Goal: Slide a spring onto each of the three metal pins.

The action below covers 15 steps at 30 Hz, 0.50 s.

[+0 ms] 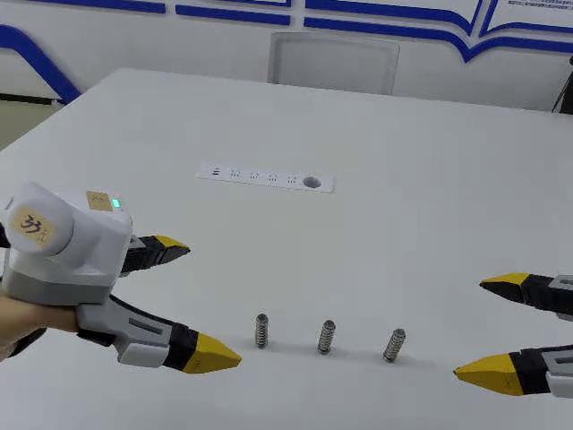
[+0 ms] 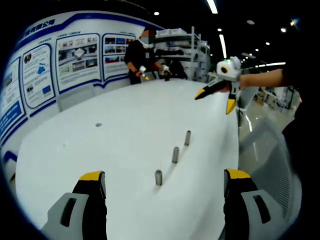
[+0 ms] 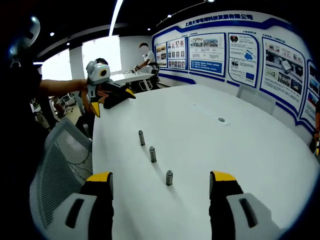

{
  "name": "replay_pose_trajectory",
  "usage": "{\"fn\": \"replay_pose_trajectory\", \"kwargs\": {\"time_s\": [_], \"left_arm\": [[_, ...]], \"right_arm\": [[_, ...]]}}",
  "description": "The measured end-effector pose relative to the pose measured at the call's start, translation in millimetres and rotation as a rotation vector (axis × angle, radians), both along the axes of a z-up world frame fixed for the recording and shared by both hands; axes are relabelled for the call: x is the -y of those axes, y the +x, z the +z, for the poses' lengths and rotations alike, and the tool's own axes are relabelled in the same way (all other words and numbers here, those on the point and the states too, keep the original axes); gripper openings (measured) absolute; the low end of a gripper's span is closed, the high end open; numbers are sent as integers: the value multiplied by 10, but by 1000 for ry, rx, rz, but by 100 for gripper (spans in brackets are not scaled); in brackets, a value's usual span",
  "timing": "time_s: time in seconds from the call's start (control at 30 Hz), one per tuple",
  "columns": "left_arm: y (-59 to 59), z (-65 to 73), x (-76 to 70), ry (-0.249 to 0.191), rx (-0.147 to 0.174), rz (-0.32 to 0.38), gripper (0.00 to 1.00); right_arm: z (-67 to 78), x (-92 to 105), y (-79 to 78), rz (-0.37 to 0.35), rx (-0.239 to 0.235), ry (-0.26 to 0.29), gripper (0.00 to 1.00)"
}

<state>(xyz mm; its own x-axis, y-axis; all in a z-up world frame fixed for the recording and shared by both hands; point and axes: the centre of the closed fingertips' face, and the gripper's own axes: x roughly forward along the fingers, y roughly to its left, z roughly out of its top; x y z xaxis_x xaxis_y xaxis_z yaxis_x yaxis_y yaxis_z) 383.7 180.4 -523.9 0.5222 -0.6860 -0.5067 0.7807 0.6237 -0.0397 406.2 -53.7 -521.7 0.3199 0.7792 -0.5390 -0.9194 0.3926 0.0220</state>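
L claw (image 1: 210, 305) & R claw (image 1: 470, 326): jaws spread wide, tips pointing inward.

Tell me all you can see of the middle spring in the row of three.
The middle spring is a short coil of grey metal with a smooth rounded tip at its top, possibly a pin's end. It stands nearly upright on the white table, leaning slightly to the right in the head view. Only the table touches it.

Three upright springs (image 1: 327, 337) on white table (image 1: 421, 143), left gripper (image 1: 209, 305) and right gripper (image 1: 470, 327) flanking, fingers (image 1: 210, 356) apart
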Motion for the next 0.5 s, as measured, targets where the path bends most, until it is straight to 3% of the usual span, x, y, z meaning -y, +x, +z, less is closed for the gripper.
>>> {"fn": "replay_pose_trajectory", "kwargs": {"time_s": [0.5], "left_arm": [[-15,-14,9,10,-4,-13,99]], "right_arm": [[-43,46,-9,-14,-10,-19,79]]}}
